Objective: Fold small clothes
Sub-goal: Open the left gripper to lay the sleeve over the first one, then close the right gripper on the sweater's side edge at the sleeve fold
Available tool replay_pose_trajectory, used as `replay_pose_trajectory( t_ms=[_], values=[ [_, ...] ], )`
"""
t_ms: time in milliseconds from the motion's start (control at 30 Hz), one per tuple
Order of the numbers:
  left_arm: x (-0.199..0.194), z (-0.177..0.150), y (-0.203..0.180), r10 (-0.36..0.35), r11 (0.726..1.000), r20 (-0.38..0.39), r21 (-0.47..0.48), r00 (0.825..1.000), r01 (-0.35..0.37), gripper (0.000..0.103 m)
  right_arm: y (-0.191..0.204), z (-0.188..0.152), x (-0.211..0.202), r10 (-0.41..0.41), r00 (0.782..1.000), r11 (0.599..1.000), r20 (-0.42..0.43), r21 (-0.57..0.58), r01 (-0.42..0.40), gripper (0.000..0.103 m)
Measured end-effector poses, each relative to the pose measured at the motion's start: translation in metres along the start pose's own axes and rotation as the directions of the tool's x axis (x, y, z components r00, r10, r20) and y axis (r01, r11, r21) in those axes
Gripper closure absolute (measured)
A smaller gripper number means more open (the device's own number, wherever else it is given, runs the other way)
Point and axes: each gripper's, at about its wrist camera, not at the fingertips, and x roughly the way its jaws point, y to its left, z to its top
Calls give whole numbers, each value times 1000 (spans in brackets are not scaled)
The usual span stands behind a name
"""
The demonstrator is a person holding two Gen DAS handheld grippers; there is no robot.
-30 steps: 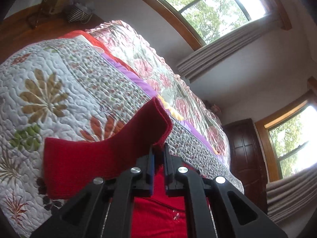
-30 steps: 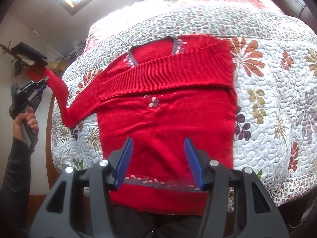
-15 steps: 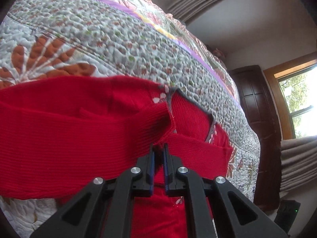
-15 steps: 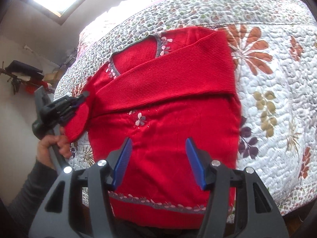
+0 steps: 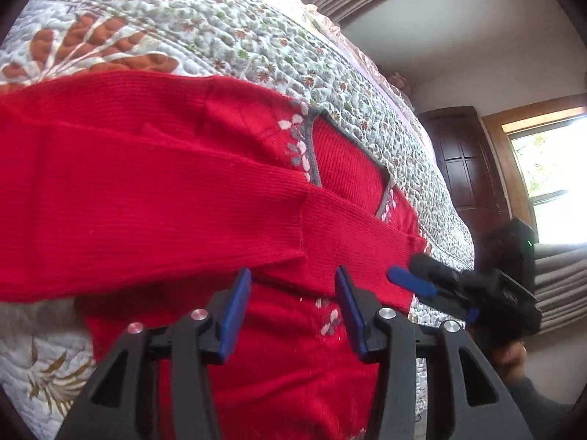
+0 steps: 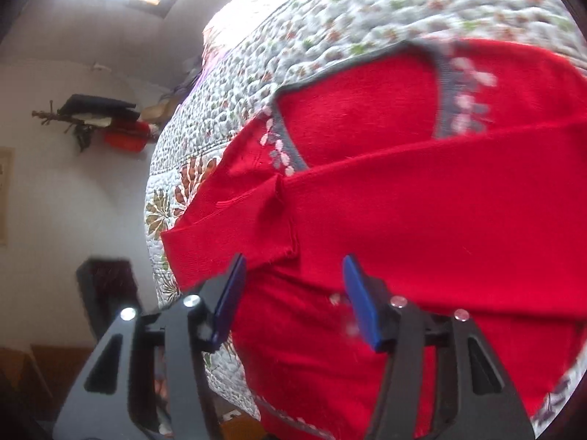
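Red knit sweater [image 5: 227,220] flat on floral quilt [image 5: 205,25], filling centre of both views; both sleeves crossed over chest, upper cuff [image 6: 227,236] at lower centre of right-wrist view. Left gripper [image 5: 293,315] released, jaws wide, gripping nothing. Right gripper [image 6: 291,304] likewise spread, empty, hovering low over body. Risk: loose cuff probably slides off when hem lifted; jaw could snag knit.

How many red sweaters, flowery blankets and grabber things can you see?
red sweater: 1
flowery quilt: 1
grabbers: 2, the left gripper and the right gripper, both open over the sweater
Total: 4
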Motion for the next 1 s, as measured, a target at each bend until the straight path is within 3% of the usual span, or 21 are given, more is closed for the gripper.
replay_pose_trajectory(
  t_ms=[200, 300, 533, 567, 667, 700, 733, 867, 1000],
  values=[
    [-40, -26, 11, 22, 998, -2, -53, 1000, -22, 47, 16, 22, 55, -6, 998, 999, -70, -53, 2, 49],
    [-51, -30, 8, 28, 998, 24, -60, 999, -26, 42, 21, 23, 67, -12, 996, 998, -91, -67, 6, 49],
    [-60, -38, 15, 10, 991, 38, -133, 999, -5, 41, 25, 21, 79, -10, 994, 998, -113, -68, 2, 49],
    [-62, -40, 17, 7, 991, 38, -137, 999, -2, 41, 25, 22, 81, -1, 993, 998, -116, -60, -6, 52],
    [-66, -39, 16, 23, 991, 40, -136, 999, -17, 41, 23, 25, 86, 23, 991, 999, -135, -26, -27, 77],
    [-68, -38, 15, 44, 990, 36, -135, 998, -38, 41, 23, 26, 88, 26, 990, 999, -140, -22, -29, 93],
    [-70, -38, 15, 65, 990, 34, -131, 997, -60, 41, 24, 26, 87, 23, 990, 999, -140, -24, -27, 97],
    [-80, -28, 1, 188, 978, 37, -98, 982, -183, 34, 29, 28, 73, 25, 993, 999, -111, -37, -29, 99],
    [-90, -19, -14, 234, 971, 55, -67, 971, -231, 28, 29, 29, 42, 23, 998, 999, -53, -42, -26, 99]
  ],
)
